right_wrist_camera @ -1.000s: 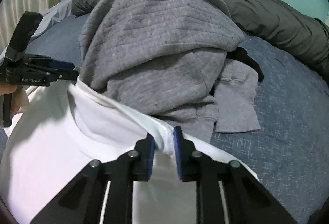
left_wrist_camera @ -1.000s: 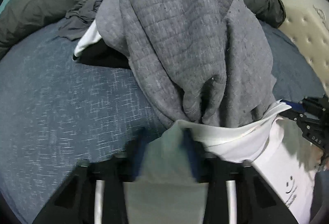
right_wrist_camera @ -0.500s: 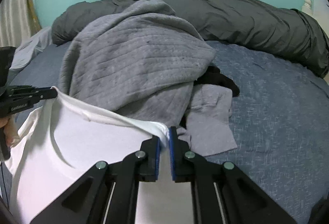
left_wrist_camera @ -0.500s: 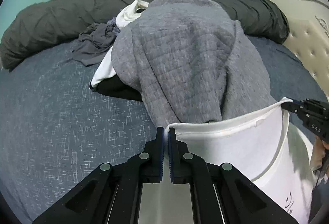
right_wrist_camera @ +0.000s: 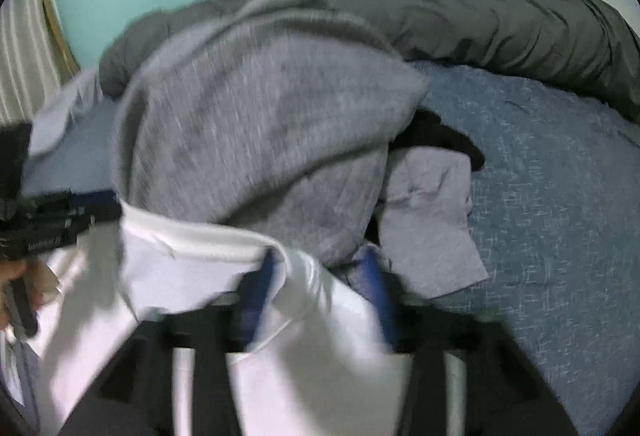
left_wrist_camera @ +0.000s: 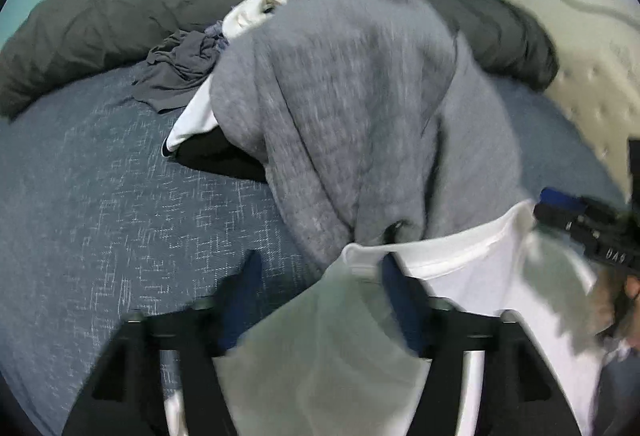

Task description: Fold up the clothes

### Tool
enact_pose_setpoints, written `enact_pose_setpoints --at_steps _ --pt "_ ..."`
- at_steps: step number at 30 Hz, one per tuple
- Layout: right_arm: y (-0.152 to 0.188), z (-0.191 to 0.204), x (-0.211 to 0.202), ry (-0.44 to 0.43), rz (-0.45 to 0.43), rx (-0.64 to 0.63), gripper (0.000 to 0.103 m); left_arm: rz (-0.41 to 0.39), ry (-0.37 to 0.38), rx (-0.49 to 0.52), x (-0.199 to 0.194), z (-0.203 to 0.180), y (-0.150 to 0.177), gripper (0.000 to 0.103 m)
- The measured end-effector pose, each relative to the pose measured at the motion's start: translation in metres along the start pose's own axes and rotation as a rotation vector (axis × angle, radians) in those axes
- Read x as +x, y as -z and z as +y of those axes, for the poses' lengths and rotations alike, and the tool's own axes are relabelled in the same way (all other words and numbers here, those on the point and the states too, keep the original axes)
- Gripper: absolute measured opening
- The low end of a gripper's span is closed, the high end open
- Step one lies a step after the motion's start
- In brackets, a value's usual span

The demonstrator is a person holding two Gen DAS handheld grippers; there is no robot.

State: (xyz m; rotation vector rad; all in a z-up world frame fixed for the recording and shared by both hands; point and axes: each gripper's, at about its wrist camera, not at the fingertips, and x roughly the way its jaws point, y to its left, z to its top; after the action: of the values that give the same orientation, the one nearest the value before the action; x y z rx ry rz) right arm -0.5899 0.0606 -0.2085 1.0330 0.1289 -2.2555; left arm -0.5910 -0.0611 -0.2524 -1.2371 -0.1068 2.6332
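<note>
A white T-shirt (left_wrist_camera: 472, 268) lies in front of a heap of clothes topped by a grey quilted sweatshirt (left_wrist_camera: 360, 108). My left gripper (left_wrist_camera: 320, 288) is open, its blue-padded fingers (left_wrist_camera: 244, 288) wide apart, with the shirt's edge draped between them. My right gripper (right_wrist_camera: 316, 284) is open too, and the white shirt (right_wrist_camera: 188, 268) lies loose over and between its fingers (right_wrist_camera: 376, 288). The sweatshirt also shows in the right wrist view (right_wrist_camera: 256, 132). Each gripper shows at the edge of the other's view: the right one (left_wrist_camera: 580, 224), the left one (right_wrist_camera: 52, 220). Both views are blurred.
The clothes lie on a blue patterned bedsheet (left_wrist_camera: 100, 204). A dark grey duvet (left_wrist_camera: 120, 20) is rolled along the far side under a teal wall. A cream tufted headboard (left_wrist_camera: 592, 84) stands at the right. A light grey garment (right_wrist_camera: 432, 224) and a black one (right_wrist_camera: 440, 136) lie beside the heap.
Half a second ago both grippers were shut on the white shirt's edge and held it stretched. Now both have opened, the shirt hangs slack between their fingers, and both views have moved closer to the heap.
</note>
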Motion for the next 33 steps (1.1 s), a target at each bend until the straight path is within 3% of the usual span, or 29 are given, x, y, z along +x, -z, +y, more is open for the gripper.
enact_pose_setpoints --at_steps 7,12,23,33 --pt "-0.002 -0.009 -0.042 -0.033 -0.059 0.055 0.060 -0.032 0.021 -0.070 -0.041 0.026 0.009 0.068" --pt "0.034 -0.017 -0.077 -0.081 -0.021 0.148 0.060 0.020 0.033 -0.101 -0.081 0.033 0.045 0.068" --pt "0.165 -0.015 -0.186 -0.152 0.143 0.227 0.060 0.196 0.055 -0.150 -0.186 0.043 0.198 0.068" --pt "0.285 -0.006 -0.283 -0.145 0.268 0.305 0.060 0.330 0.046 -0.203 -0.257 0.047 0.331 0.068"
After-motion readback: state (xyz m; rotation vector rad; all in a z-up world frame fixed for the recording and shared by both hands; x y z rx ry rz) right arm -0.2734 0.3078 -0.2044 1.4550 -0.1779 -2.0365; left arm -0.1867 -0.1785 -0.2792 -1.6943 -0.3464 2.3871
